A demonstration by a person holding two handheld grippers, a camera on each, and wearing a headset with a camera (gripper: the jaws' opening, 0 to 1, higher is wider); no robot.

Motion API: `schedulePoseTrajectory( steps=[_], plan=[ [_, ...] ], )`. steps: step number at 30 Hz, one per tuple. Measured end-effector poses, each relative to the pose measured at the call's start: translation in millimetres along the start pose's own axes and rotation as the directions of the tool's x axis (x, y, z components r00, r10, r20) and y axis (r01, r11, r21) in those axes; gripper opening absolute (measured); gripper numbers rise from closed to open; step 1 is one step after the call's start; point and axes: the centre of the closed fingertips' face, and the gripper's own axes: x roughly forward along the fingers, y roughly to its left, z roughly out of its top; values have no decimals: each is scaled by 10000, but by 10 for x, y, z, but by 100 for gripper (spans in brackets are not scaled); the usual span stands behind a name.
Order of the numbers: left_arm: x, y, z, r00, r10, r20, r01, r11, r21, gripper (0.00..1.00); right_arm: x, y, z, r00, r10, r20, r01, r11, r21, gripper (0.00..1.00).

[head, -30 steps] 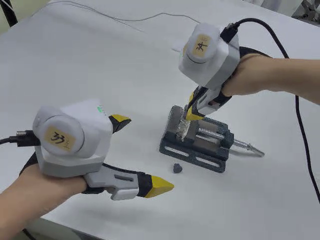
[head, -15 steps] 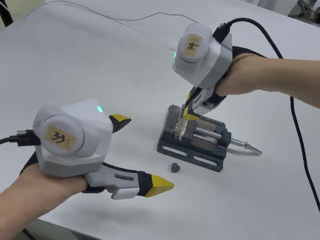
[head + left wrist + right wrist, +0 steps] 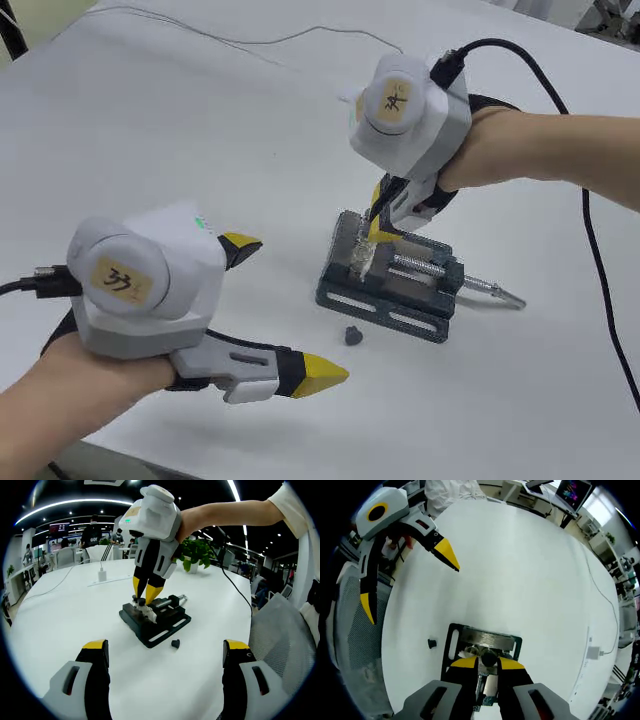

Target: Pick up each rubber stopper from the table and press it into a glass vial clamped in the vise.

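On the white bench (image 3: 180, 130), right of centre in the head view, we see a dark grey metal vise (image 3: 385, 303) with its screw handle pointing right. Clamped upright at its left end is a clear glass vial (image 3: 361, 258). Our right tongs (image 3: 377, 232), white-bodied with yellow tips, point steeply down onto the vial's mouth. They are narrow, and the right gripper view shows a small dark round rubber stopper (image 3: 489, 658) pinched between the two yellow tips, directly over the vise's steel faces. From the left gripper view this stopper sits at the top of the vial; we cannot tell how far it is seated. A second dark rubber stopper (image 3: 351, 335) lies loose on the bench just beside the near edge of the vise base, touching nothing else. Our left tongs (image 3: 283, 307) hover at the near left, well apart from the vise, spread wide with nothing between the tips and aimed toward the vise. A black cable (image 3: 590, 240) runs from the right tongs past the right forearm toward the near right.
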Motion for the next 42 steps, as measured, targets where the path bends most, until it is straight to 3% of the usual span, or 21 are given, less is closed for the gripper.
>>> schedulePoseTrajectory(
  steps=[7,14,22,42],
  plan=[
    [-7,20,13,10000,20,23,-20,10000,5,94,-58,-50,-49,9995,-111,300,107,9998,158,14],
    [-7,45,13,10000,39,19,-39,10000,-4,93,-165,-94,-47,9933,326,1112,-424,9953,871,9],
    [6,44,0,10000,-4,-65,4,10000,-36,93,-145,-83,-15,9869,713,1449,-888,9890,1182,4],
    [37,86,11,9999,-65,-103,65,10000,59,93,-32,-62,14,9853,971,1405,-1134,9870,1136,0]
  ],
)
